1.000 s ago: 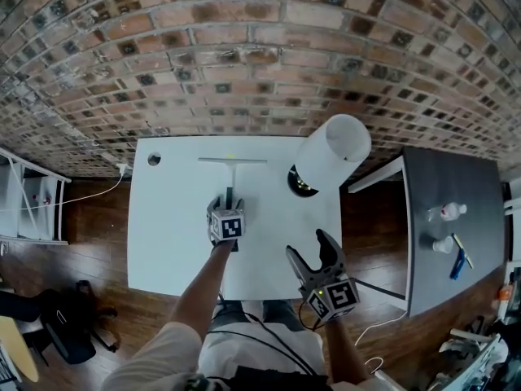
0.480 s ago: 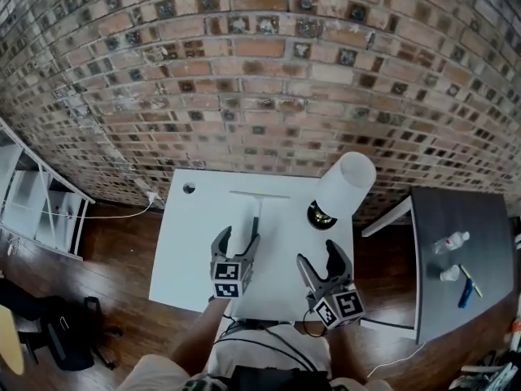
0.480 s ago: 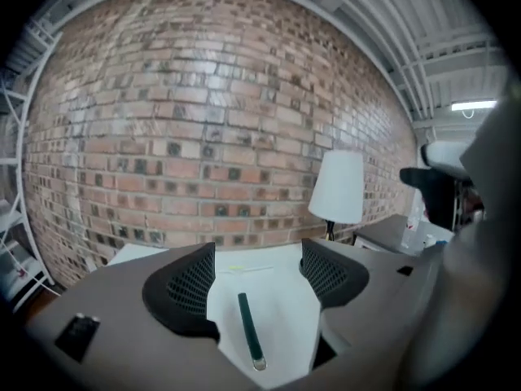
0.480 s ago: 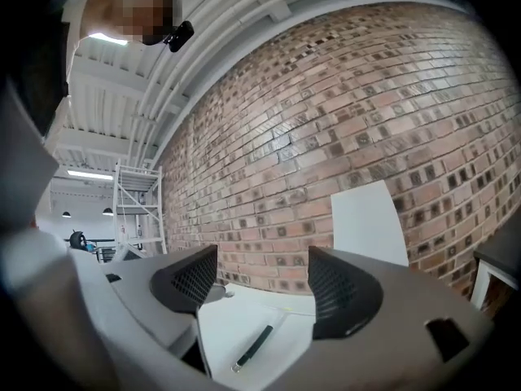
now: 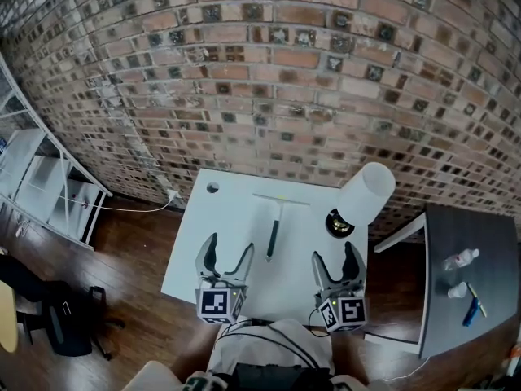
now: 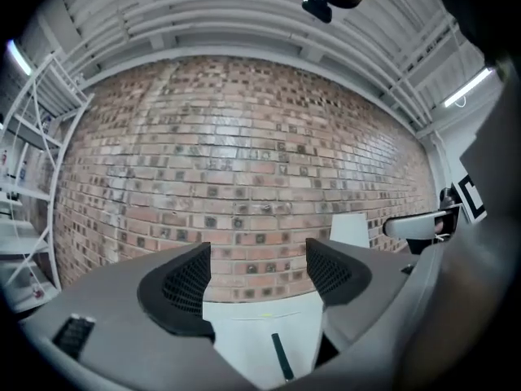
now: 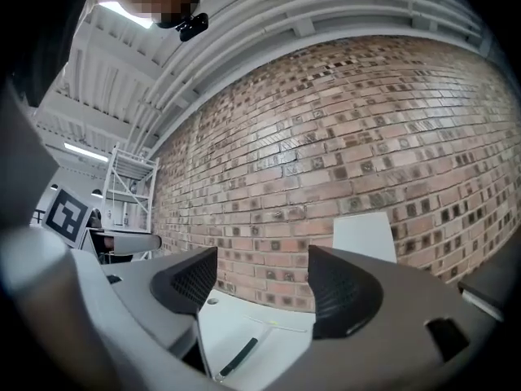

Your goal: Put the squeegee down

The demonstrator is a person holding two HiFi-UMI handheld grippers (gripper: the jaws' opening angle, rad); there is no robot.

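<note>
The squeegee [image 5: 272, 233] lies flat on the white table [image 5: 218, 247], its dark handle toward me and its thin blade toward the brick wall. No gripper touches it. My left gripper [image 5: 229, 251] hovers at the table's near edge, left of the handle; its jaws are opening with nothing between them. My right gripper [image 5: 334, 257] is open and empty at the near right. In the left gripper view the squeegee handle [image 6: 281, 355] shows low between the left gripper [image 6: 256, 271] jaws. In the right gripper view the squeegee [image 7: 238, 355] lies below the right gripper [image 7: 260, 279].
A white lamp shade [image 5: 366, 192] stands over the table's far right corner. A cable hole [image 5: 212, 187] marks the far left corner. A dark side table [image 5: 488, 243] with small bottles stands right, a white shelf rack [image 5: 49, 194] left, a brick wall behind.
My left gripper has let go of the squeegee handle, opened, and drawn back and up toward me. The right gripper rose a little. The squeegee stays on the table.
</note>
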